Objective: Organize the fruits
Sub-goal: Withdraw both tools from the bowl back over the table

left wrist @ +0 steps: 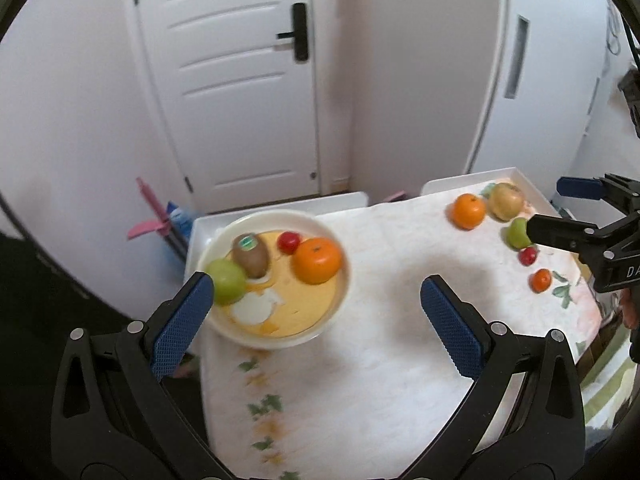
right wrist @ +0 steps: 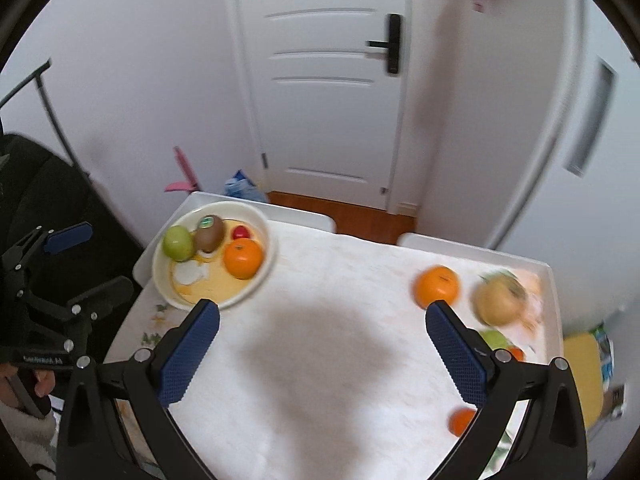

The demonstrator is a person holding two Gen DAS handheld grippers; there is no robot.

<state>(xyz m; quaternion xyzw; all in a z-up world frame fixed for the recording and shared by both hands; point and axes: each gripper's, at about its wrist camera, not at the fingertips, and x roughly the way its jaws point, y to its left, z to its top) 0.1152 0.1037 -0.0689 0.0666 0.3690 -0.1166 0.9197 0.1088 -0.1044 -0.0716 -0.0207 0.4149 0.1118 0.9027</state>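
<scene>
Fruit fills the cream plate (left wrist: 224,236) at the table's left: green apple (left wrist: 226,282), stickered kiwi (left wrist: 251,255), glossy orange (left wrist: 318,260). Left gripper (left wrist: 316,314) and right gripper (right wrist: 322,342) both gape wide, holding nothing.

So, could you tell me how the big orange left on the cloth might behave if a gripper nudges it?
The orange is round and sits free on the flat cloth, so a nudge would probably roll it. Its skin looks smooth and glossy, so the pads might slip off-centre.
</scene>
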